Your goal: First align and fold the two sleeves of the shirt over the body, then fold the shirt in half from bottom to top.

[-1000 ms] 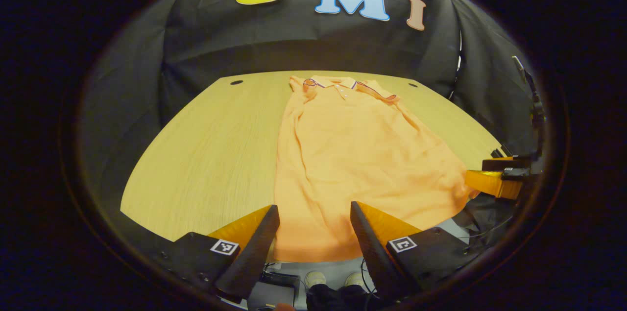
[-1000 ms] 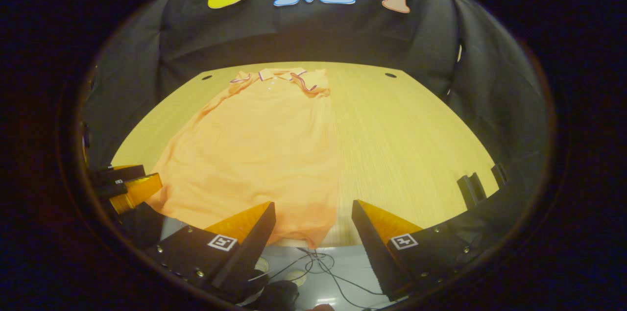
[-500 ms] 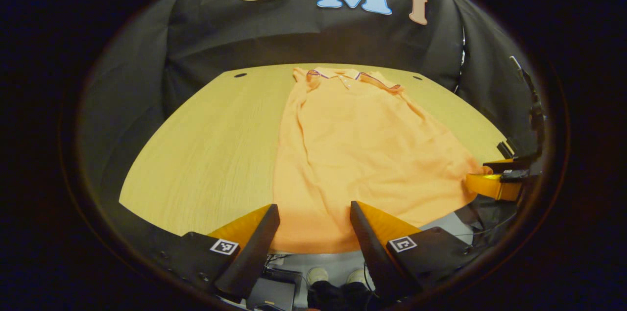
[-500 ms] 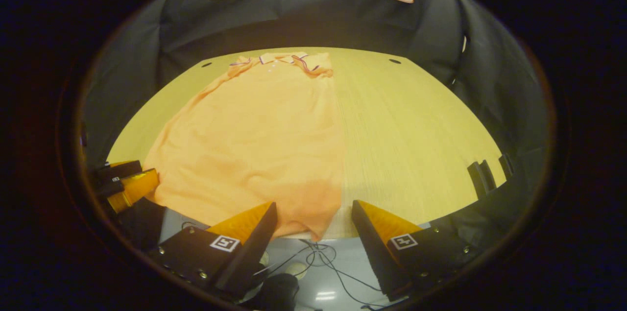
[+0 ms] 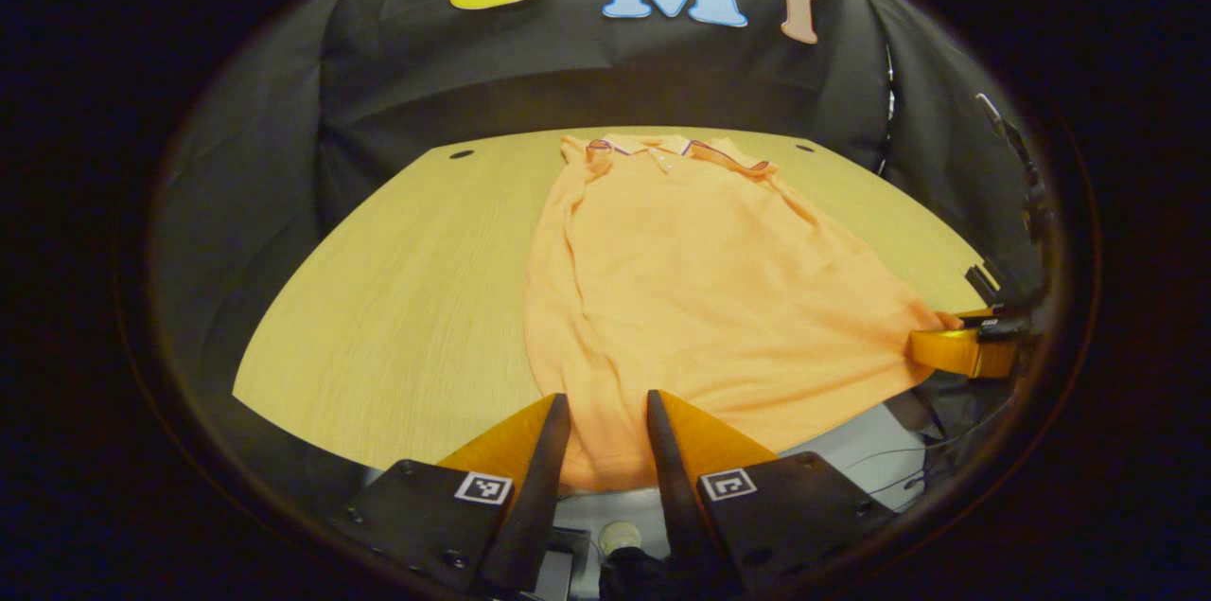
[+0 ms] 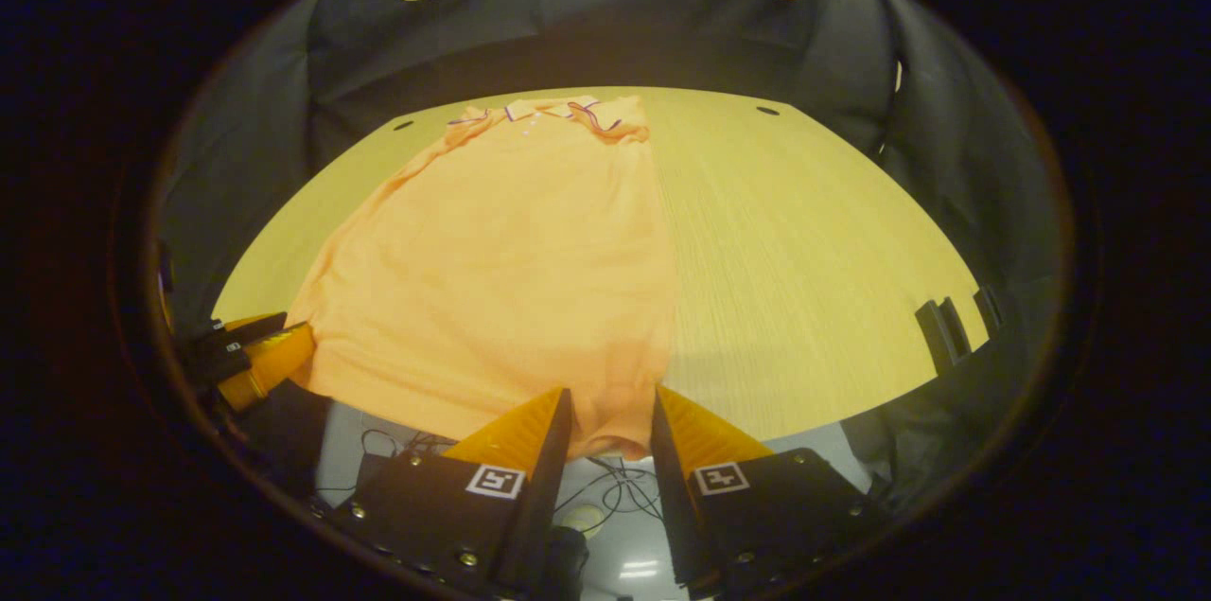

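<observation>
Both tongs' fingers narrowed since half a second earlier. Left gripper point(image 5: 605, 435): fingers drawn near together around the shirt point(image 5: 700, 289) hem; whether they pressed the cloth, not determinable. Right gripper point(image 6: 610, 431): likewise, at the other hem corner. Shirt: flat on table point(image 5: 397, 298), long axis running straight ahead of both tongs, collar point(image 5: 662, 147) pointing away, hem nearest.

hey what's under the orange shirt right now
The orange shirt lies flat on the wooden table, collar at the far end. Its bottom hem hangs just past the near edge, between each gripper's fingers. Anything beneath the fabric is covered, and the folded sleeves cannot be made out.
</observation>
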